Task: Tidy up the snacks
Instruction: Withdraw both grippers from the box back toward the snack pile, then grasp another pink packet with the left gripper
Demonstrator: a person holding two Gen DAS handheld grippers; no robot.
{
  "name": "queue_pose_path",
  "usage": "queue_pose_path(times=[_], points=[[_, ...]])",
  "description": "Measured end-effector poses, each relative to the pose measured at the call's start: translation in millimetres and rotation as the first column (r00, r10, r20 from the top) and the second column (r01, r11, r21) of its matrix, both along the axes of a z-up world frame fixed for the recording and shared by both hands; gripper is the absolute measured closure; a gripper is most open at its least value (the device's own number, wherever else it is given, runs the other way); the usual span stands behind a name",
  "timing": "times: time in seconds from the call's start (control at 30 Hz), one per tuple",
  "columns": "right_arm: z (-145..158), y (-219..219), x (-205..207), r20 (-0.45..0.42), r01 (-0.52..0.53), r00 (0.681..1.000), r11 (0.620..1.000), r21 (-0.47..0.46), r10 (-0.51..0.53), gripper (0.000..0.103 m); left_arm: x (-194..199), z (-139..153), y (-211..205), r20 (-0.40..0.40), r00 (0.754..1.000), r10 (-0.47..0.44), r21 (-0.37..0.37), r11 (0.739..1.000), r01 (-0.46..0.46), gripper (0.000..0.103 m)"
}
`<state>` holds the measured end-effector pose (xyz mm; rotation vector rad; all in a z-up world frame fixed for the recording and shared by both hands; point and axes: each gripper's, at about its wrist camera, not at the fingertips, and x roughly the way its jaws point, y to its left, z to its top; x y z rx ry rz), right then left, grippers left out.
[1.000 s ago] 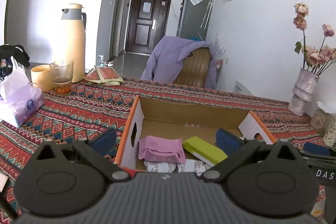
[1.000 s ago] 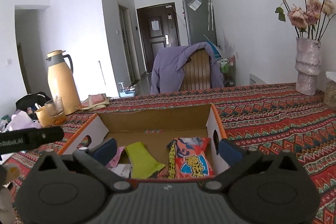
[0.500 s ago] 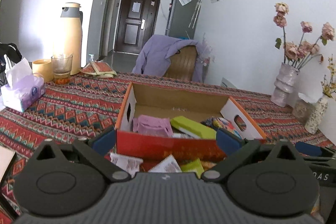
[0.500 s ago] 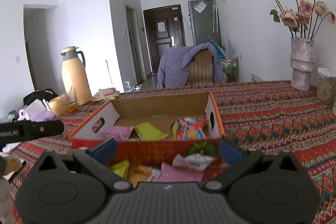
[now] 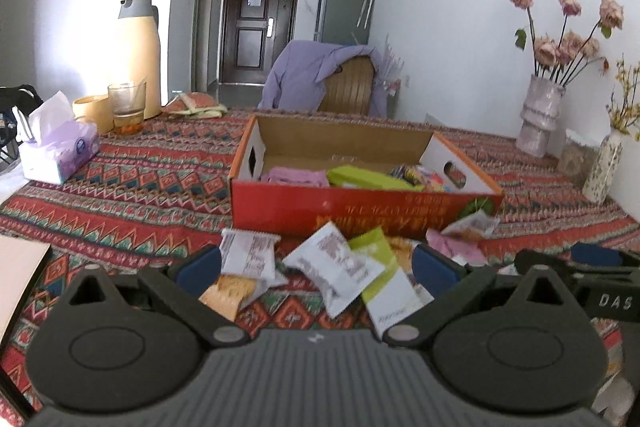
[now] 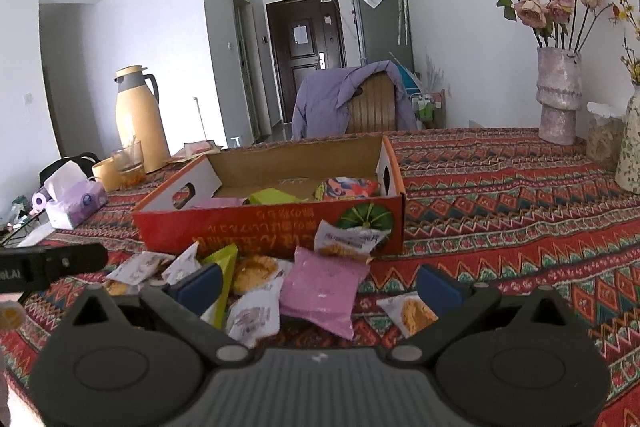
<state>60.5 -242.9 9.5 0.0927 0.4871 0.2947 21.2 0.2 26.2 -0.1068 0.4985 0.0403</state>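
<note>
The left hand-held gripper (image 5: 316, 269) and right hand-held gripper (image 6: 318, 285) both hover with fingers spread wide, holding nothing, just in front of the cardboard box (image 6: 276, 223). A few snacks already lie inside the box. A pile of loose snack packets (image 6: 320, 285) lies on the surface against the box's front wall, so most sorting seems left. Right of the box, the patterned surface (image 6: 500, 195) is open.

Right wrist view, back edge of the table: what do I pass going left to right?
Tissue box → yellow cup → glass → thermos → chair with purple jacket → pink vase of roses.
</note>
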Motion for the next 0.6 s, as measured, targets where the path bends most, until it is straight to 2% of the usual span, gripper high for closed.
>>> queue_pose_path(times=[0.27, 0.6], points=[[-3, 1, -22, 0.005, 0.006, 1.000, 1.000, -0.020, -0.006, 0.000, -17, -13, 13, -0.045, 0.998, 0.041, 0.011, 0.999, -0.041, 0.000], [-9, 0, -32, -0.013, 0.009, 1.000, 1.000, -0.024, -0.009, 0.000, -27, -39, 18, -0.135, 0.985, 0.109, 0.079, 0.992, -0.099, 0.000]])
